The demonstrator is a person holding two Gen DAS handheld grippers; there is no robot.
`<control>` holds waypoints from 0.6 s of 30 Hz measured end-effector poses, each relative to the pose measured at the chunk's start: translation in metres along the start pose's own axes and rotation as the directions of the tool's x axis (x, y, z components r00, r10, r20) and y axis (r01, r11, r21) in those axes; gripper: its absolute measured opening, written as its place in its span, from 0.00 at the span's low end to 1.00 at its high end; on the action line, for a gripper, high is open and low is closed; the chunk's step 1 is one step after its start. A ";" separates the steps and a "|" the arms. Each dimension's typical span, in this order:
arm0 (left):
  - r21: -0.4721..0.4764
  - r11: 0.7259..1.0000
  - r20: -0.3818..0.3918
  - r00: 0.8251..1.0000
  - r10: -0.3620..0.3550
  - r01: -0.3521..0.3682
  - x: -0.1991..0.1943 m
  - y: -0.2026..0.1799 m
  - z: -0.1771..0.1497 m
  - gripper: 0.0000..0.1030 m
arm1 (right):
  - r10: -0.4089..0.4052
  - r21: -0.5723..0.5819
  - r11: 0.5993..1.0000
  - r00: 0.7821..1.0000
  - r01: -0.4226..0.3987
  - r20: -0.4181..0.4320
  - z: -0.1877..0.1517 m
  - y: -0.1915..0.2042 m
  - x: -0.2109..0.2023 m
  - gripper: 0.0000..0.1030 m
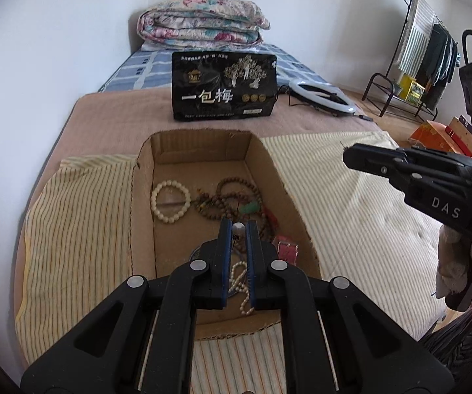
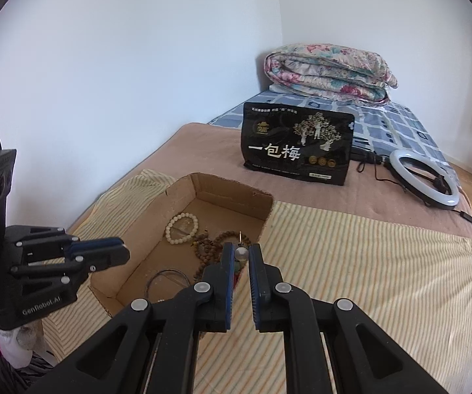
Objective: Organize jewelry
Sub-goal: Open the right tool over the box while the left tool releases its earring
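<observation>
So each gripper is clamped on a small pearl-like earring: the left gripper pinches a little white bead earring at its tips, and the right gripper pinches a round glossy one with a thin hook sticking up. Both hang over the open cardboard box sitting on the striped cloth on the bed. Inside the box, a cream bead bracelet lies at about 10 o'clock from the left tips, a tangle of brown wooden beads at 12, a pink strap at 4, and a pearl strand at 6. The box walls are low with ragged edges, and there's lots of open cloth to the right at 3 o'clock.
</observation>
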State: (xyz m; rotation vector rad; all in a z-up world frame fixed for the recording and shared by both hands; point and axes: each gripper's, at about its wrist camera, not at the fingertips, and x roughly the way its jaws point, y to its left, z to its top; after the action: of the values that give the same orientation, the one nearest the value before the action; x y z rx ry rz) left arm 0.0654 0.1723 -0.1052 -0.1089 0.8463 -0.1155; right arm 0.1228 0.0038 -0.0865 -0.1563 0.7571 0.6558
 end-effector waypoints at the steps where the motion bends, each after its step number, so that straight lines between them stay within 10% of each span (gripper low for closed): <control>1: -0.004 1.000 -0.008 1.000 0.001 -0.001 0.001 0.001 -0.001 0.06 | 0.009 -0.001 1.000 1.000 -0.009 -0.005 0.000 0.002 0.004 0.06; 10: -0.008 1.000 -0.016 1.000 0.001 -0.001 0.004 0.004 -0.003 0.06 | 0.067 -0.020 0.997 0.997 -0.068 -0.036 -0.002 0.015 0.023 0.07; 18: -0.020 1.000 -0.029 0.999 0.018 -0.019 0.006 0.009 0.000 0.07 | 0.068 0.012 0.998 0.998 -0.068 -0.017 -0.002 0.010 0.019 0.29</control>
State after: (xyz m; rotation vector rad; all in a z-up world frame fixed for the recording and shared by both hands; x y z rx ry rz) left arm 0.0695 0.1805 -0.1110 -0.1186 0.8770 -0.0914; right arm 0.1255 0.0204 -0.1001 -0.1260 0.7851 0.7157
